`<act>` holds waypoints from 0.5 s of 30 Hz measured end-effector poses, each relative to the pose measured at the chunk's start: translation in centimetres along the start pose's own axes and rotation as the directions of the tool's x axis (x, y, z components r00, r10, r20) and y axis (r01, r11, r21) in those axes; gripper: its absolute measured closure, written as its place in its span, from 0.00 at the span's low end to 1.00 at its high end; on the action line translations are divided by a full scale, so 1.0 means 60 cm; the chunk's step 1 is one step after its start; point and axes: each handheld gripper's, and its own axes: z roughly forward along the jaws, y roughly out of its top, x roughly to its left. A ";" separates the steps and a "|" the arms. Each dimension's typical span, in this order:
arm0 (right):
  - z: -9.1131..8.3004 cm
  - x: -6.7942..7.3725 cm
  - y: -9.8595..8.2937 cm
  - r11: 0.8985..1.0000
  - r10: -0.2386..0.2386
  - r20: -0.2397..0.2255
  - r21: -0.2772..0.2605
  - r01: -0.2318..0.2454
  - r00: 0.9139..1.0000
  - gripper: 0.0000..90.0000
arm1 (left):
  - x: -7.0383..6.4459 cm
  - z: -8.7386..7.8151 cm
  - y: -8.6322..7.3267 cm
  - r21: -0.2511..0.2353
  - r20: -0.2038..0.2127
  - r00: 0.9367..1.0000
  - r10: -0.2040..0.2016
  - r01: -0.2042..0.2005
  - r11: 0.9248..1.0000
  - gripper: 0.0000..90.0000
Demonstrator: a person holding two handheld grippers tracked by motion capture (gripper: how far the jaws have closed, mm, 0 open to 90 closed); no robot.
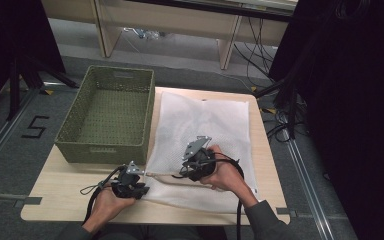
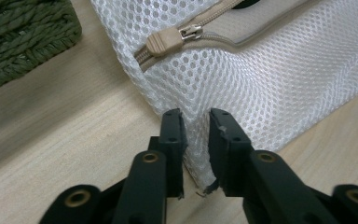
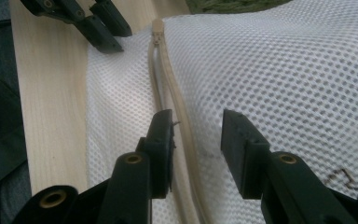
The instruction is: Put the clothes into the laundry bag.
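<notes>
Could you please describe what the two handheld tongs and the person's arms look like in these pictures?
Both the left tongs and the right tongs are black, each topped by a grey three-cornered plate and trailing a black cable. Their jaws are flat, blocky black pads on arms with brass-coloured rivets. A dark grey sleeve shows on the right forearm.

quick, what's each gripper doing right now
Left gripper: shut on a corner fold of the mesh bag.
Right gripper: open, jaws astride the zipper, gripping nothing.
</notes>
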 end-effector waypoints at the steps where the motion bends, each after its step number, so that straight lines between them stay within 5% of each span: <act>1: 0.002 0.001 0.002 1.000 0.001 -0.003 0.001 -0.001 1.000 0.72 | -0.001 0.000 0.001 -0.004 -0.004 1.000 0.003 -0.003 1.000 0.88; 5: 0.010 0.002 0.007 1.000 -0.007 -0.008 0.010 0.007 1.000 0.72 | -0.001 -0.003 0.000 -0.004 -0.008 1.000 0.007 -0.007 1.000 0.89; 10: 0.014 0.002 0.008 1.000 -0.005 -0.012 0.018 0.006 1.000 0.71 | -0.006 -0.010 0.000 0.026 -0.036 0.999 0.021 -0.020 0.999 0.64; 15: 0.016 0.002 0.009 1.000 -0.009 -0.015 0.014 0.009 1.000 0.71 | -0.010 -0.004 0.000 0.049 -0.019 1.000 0.016 -0.015 0.999 0.58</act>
